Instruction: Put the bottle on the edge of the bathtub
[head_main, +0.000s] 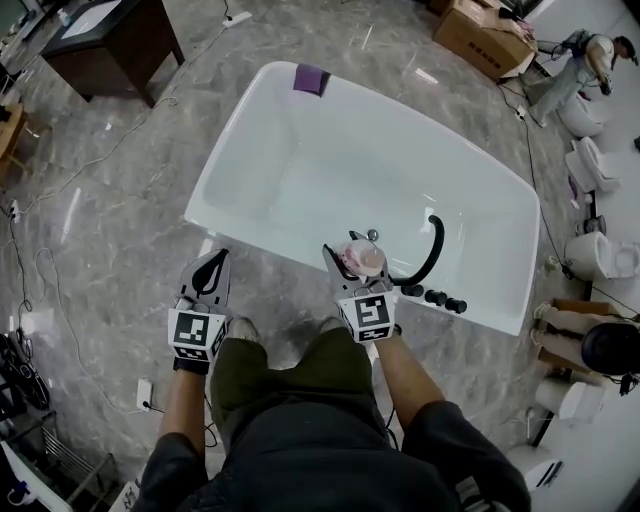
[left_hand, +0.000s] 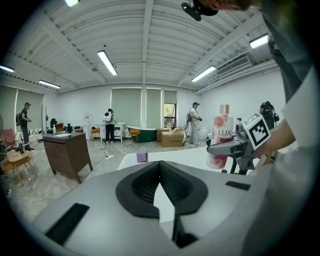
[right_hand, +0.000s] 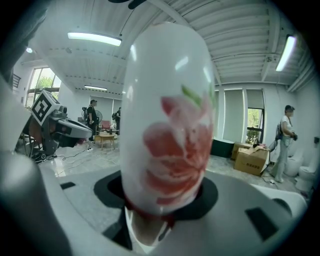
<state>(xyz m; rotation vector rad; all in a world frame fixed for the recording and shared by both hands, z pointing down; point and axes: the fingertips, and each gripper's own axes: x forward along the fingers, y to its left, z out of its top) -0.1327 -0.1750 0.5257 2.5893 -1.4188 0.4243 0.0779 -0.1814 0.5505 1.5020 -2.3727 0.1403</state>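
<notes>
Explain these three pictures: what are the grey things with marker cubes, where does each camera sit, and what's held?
A person holds a two-jaw gripper in each hand. The head view looks down from the person's head: the left gripper is shut and empty, and the right gripper is clamped on a flowered bottle by the near edge of the white bathtub, beside the black tap. A purple pad lies on the far rim. The other two views ride on the grippers, looking along their jaws.
</notes>
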